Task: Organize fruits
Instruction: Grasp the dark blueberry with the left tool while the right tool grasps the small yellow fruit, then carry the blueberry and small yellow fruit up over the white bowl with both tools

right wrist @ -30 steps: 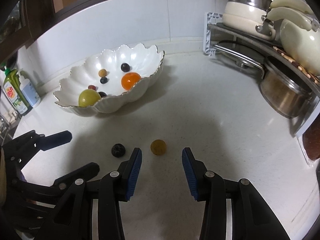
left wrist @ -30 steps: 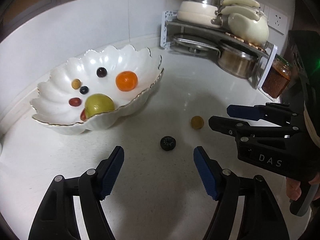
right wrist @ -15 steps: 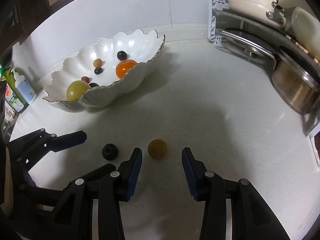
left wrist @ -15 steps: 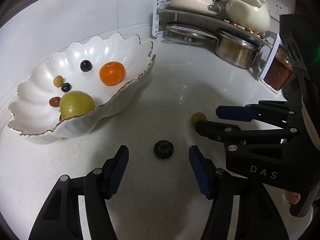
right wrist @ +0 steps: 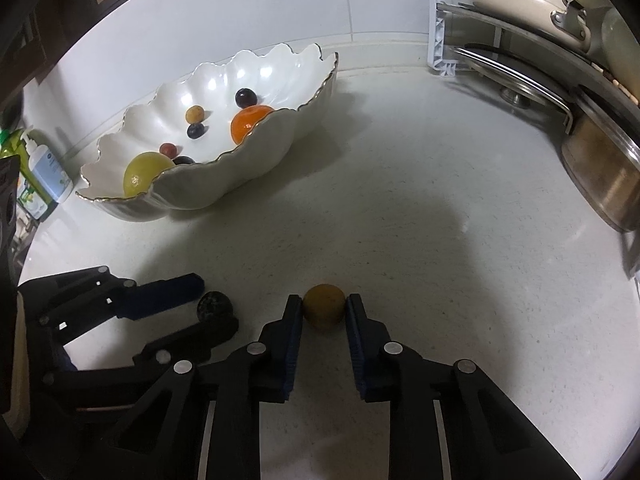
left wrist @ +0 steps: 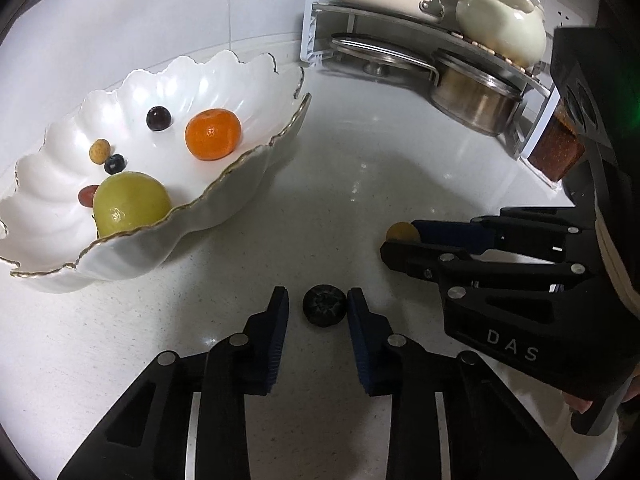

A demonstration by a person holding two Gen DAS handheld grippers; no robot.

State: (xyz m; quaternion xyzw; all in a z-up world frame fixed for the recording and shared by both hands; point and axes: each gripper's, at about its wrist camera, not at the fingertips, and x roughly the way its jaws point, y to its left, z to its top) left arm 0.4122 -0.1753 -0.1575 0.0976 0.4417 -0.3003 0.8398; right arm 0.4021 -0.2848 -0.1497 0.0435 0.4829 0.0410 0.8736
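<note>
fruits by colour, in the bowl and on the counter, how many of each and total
orange: 1, the mandarin
yellow-green: 1, the big round fruit
tan: 2, one in the bowl, one between the right gripper pads
red: 1
dark: 4, three in the bowl, one between the left gripper pads
total: 9

Between the white bowl (left wrist: pixel 256 172) and the pot rack (left wrist: pixel 420 36) the bench (left wrist: pixel 360 168) lies bare; the right tool (left wrist: pixel 400 238) crowds the space right of the bowl.
</note>
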